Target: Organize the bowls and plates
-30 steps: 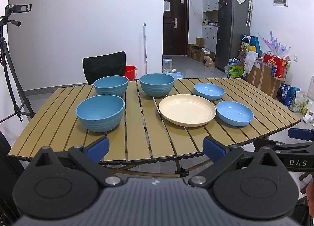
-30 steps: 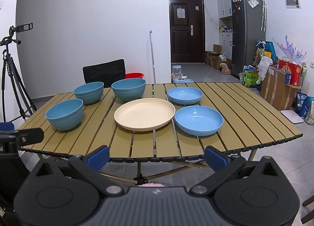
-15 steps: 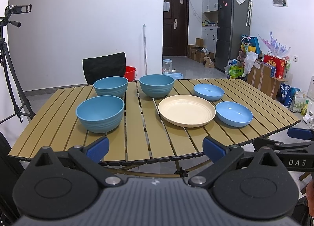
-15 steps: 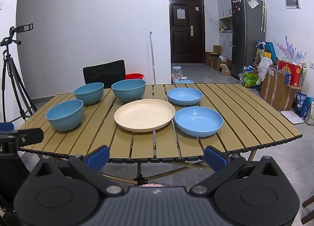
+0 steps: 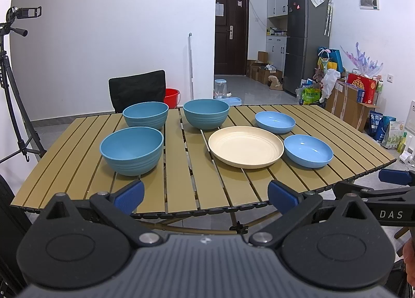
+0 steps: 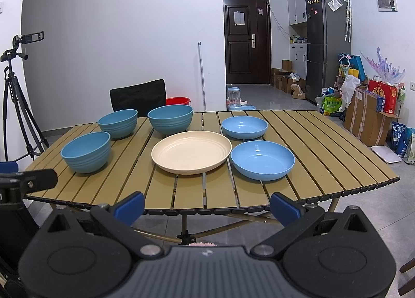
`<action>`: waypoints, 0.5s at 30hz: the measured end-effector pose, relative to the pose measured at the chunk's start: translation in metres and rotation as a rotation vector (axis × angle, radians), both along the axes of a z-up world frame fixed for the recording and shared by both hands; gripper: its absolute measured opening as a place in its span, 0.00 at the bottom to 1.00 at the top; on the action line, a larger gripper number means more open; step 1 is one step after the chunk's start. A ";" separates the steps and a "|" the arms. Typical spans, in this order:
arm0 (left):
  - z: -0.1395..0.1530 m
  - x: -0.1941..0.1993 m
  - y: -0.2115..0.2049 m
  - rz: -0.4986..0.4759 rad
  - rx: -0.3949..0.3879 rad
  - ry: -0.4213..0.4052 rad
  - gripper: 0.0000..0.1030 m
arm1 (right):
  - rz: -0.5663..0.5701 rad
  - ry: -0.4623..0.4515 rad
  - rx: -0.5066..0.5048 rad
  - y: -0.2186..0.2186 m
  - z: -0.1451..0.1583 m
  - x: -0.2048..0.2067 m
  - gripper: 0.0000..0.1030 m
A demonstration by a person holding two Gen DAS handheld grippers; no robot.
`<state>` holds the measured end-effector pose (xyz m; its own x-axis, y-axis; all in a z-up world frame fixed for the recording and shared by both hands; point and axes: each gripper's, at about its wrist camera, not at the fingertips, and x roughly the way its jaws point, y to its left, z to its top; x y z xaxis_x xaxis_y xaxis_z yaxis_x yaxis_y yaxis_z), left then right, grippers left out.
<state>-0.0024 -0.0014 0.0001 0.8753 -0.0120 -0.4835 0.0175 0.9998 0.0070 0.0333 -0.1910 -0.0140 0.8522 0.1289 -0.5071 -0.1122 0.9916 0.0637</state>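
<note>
Three deep blue bowls stand on the left half of the slatted table (image 5: 181,189): a near one (image 5: 131,150) (image 6: 86,152), a far left one (image 5: 145,115) (image 6: 117,123) and a far middle one (image 5: 206,113) (image 6: 170,119). A cream plate (image 5: 246,146) (image 6: 191,151) lies in the middle. Two shallow blue plates lie right of it, near (image 5: 308,150) (image 6: 262,160) and far (image 5: 275,122) (image 6: 244,127). My left gripper (image 5: 206,195) and right gripper (image 6: 207,207) are both open and empty, held before the table's near edge.
A black chair (image 5: 137,89) and a red bucket (image 5: 172,96) stand behind the table. A camera tripod (image 5: 10,85) is at the left. A fridge (image 5: 306,38), boxes and bags line the right wall. The right gripper's finger shows at the right (image 5: 394,176).
Both grippers have edged slightly forward toward the table. Nothing on the table has moved.
</note>
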 end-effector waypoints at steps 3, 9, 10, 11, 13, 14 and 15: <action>0.000 0.000 0.000 0.000 -0.001 0.000 1.00 | 0.000 0.000 0.001 0.000 0.000 0.000 1.00; 0.000 0.000 0.000 0.000 0.000 0.000 1.00 | 0.000 0.000 0.001 0.000 0.000 0.000 1.00; 0.000 0.000 0.000 0.000 0.000 0.000 1.00 | 0.000 0.000 0.001 0.000 0.000 0.000 1.00; 0.000 0.000 0.000 0.000 0.000 0.001 1.00 | 0.000 0.000 0.001 0.000 0.000 0.000 1.00; 0.000 0.000 0.000 0.000 0.000 0.000 1.00 | 0.000 0.001 0.000 0.000 0.000 0.001 1.00; 0.000 0.000 0.000 0.001 0.000 0.000 1.00 | 0.000 0.000 0.001 0.000 0.000 0.000 1.00; 0.000 0.000 0.000 0.000 0.000 0.000 1.00 | 0.000 0.000 0.001 0.000 0.000 0.000 1.00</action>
